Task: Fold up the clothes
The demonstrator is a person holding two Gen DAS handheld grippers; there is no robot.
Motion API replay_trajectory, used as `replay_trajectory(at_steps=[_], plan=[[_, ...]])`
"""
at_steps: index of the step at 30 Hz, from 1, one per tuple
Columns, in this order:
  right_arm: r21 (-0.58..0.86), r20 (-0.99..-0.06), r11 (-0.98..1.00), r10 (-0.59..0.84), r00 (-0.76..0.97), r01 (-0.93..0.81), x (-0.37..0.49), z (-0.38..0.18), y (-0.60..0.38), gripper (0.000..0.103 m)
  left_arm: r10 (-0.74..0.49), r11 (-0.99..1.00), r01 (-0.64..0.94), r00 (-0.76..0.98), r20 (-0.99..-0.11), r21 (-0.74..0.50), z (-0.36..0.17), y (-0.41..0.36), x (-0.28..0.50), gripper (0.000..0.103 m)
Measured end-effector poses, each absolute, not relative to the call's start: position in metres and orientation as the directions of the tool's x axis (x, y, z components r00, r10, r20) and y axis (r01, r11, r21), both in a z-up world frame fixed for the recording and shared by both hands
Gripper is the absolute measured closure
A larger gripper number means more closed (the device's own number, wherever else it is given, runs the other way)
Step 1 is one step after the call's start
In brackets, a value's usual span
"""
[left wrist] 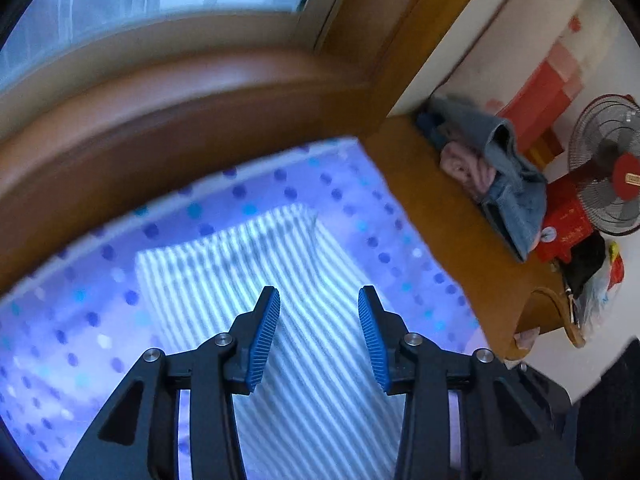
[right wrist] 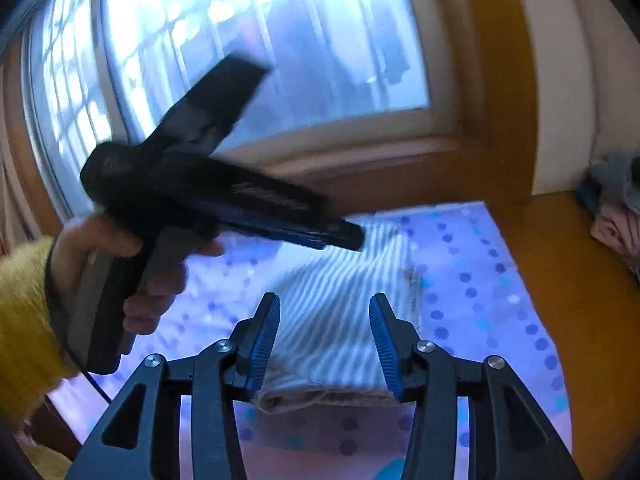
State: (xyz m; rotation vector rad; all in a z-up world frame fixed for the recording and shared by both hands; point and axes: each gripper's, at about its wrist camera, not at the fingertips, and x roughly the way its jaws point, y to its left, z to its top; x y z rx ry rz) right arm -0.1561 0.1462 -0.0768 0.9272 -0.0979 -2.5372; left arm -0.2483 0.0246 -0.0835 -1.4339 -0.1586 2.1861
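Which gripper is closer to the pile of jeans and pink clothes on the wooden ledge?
Probably the left gripper: the clothes pile lies ahead to its right. From the right gripper it sits farther right.

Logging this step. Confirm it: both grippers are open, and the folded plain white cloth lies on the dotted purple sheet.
Wrong on the cloth: the folded cloth is grey-and-white striped, as both wrist views show. The left gripper and right gripper are open, above the dotted purple sheet.

A lived-in room of a home; a large window (right wrist: 256,52) in a brown wooden frame (left wrist: 168,92) stands just behind a table under a dotted lilac cloth (left wrist: 100,320); right of the window, crumpled clothes (left wrist: 496,168) lie heaped on a wooden ledge (left wrist: 452,216); beyond them, an electric fan (left wrist: 608,164) and red boxes (left wrist: 560,220).
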Motion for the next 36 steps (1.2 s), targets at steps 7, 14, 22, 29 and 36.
replay_trajectory(at_steps=[7, 14, 22, 29, 36], plan=[[0.282, -0.694, -0.908, -0.416, -0.588, 0.31, -0.166, -0.13, 0.165, 0.057, 0.512, -0.847, -0.347, -0.334, -0.791, -0.402, -0.112, 0.032, -0.243, 0.061], [0.357, -0.677, -0.907, -0.416, -0.608, 0.223, -0.157, -0.118, 0.172, 0.056, 0.532, -0.834, -0.357, -0.312, -0.787, -0.422, -0.102, 0.024, -0.243, 0.061], [0.44, -0.658, -0.889, -0.413, -0.63, 0.123, -0.146, -0.104, 0.181, 0.053, 0.508, -0.842, -0.403, -0.374, -0.776, -0.357, -0.064, -0.044, -0.223, 0.043], [0.707, -0.601, -0.705, -0.552, -0.578, -0.062, -0.119, -0.108, 0.181, 0.04, 0.514, -0.835, -0.378, -0.279, -0.811, -0.399, -0.103, -0.075, -0.252, 0.043], [0.757, -0.62, -0.589, -0.513, -0.593, -0.282, -0.135, -0.126, 0.172, 0.039, 0.61, -0.772, -0.376, -0.216, -0.762, -0.512, -0.12, -0.075, -0.277, 0.043]])
